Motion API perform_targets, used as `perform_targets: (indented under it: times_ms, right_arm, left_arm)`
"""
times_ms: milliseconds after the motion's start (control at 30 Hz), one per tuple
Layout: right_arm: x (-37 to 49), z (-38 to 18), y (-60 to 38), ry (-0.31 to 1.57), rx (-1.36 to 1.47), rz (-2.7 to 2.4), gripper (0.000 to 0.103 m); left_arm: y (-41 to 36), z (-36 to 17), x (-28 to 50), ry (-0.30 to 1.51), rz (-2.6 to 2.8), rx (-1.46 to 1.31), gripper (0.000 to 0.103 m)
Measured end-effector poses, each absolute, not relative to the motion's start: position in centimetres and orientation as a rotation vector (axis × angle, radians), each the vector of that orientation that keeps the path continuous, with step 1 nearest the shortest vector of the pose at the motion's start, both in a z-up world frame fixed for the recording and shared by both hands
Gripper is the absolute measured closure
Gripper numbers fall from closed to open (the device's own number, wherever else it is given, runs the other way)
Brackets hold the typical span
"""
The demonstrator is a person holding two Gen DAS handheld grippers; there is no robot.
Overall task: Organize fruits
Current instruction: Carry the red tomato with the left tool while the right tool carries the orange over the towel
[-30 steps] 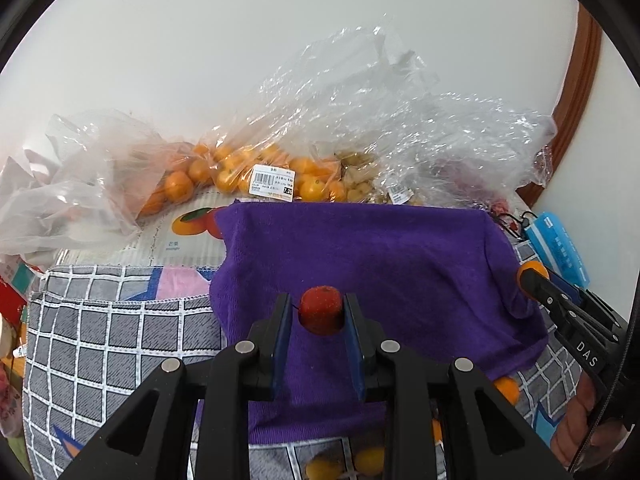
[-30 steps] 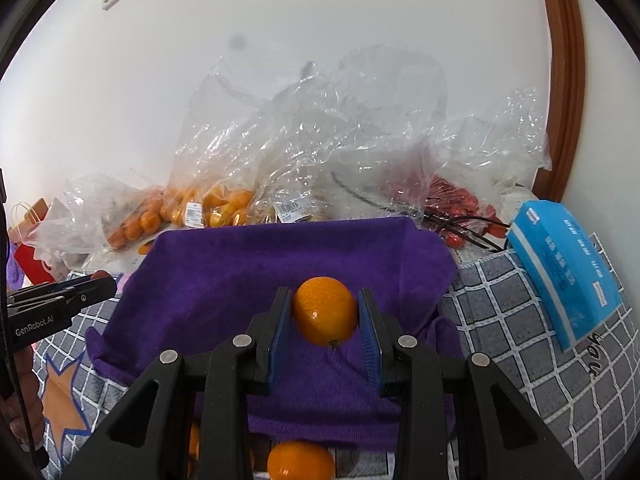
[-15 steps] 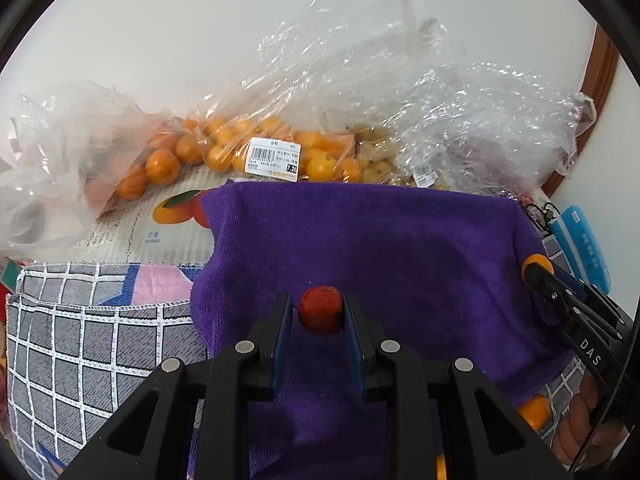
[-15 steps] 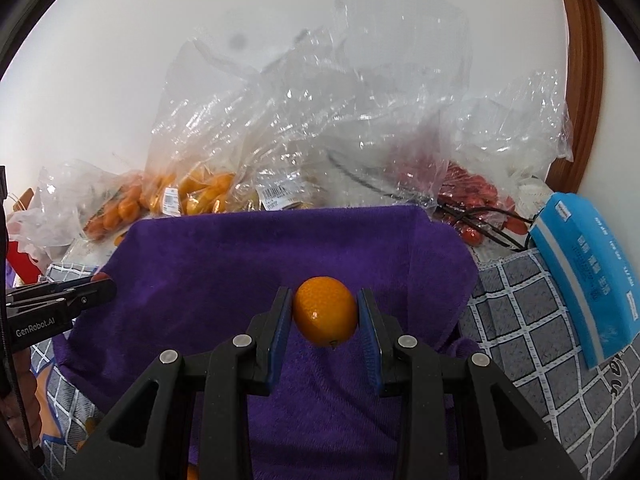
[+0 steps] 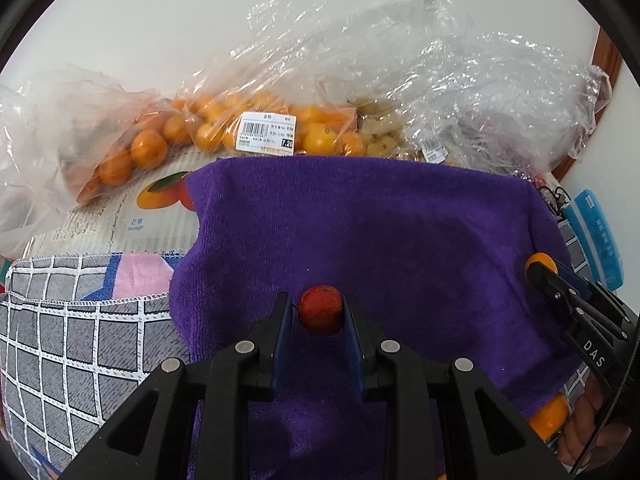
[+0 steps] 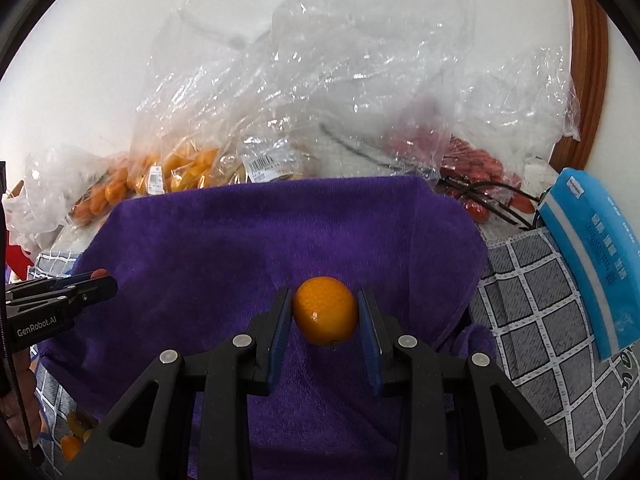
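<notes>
Two grippers are in view, each clamped on one fruit above a purple towel point(image 5: 400, 248); the left gripper point(image 5: 317, 312) pinches a small red fruit point(image 5: 321, 309) between its blue-padded fingers point(image 5: 280, 332), the fruit sitting at the fingertips over the near middle of the towel; the right gripper point(image 6: 325, 316) grips a small orange fruit point(image 6: 325, 310) in the same manner, pads pressed against both sides of it, over the towel's near right portion. In the left wrist view the right gripper appears at the right edge with the orange showing at its tip; in the right wrist view the left gripper point(image 6: 100, 286) enters from the left edge, its load barely visible there. The towel lies on a grey checked cloth point(image 5: 80, 344). Behind the towel, against the white wall point(image 5: 160, 20), stand crumpled clear plastic bags point(image 5: 400, 80); one bag of oranges point(image 5: 224, 128) carries a white price label point(image 5: 267, 134); a bag of red fruits point(image 6: 476, 176) lies to the right rear. A blue packet point(image 6: 592, 256) rests on the checked cloth at right. Loose oranges point(image 6: 74, 436) lie at the towel's near left edge.
</notes>
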State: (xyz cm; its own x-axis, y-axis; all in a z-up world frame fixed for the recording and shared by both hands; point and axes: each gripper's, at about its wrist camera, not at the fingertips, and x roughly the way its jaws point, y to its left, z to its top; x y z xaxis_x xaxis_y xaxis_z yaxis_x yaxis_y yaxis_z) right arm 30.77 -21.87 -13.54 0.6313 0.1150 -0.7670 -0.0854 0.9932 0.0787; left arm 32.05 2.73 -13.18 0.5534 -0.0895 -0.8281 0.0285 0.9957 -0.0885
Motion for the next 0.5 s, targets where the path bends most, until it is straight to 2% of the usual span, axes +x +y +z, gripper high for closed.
perform_targets:
  times_ms: [500]
  right_arm:
    - [31.2, -14.4, -21.7, 0.929, 0.032, 0.127, 0.07]
  left_arm:
    - [2.4, -14.5, 32.4, 1.021, -0.074, -0.061, 0.079]
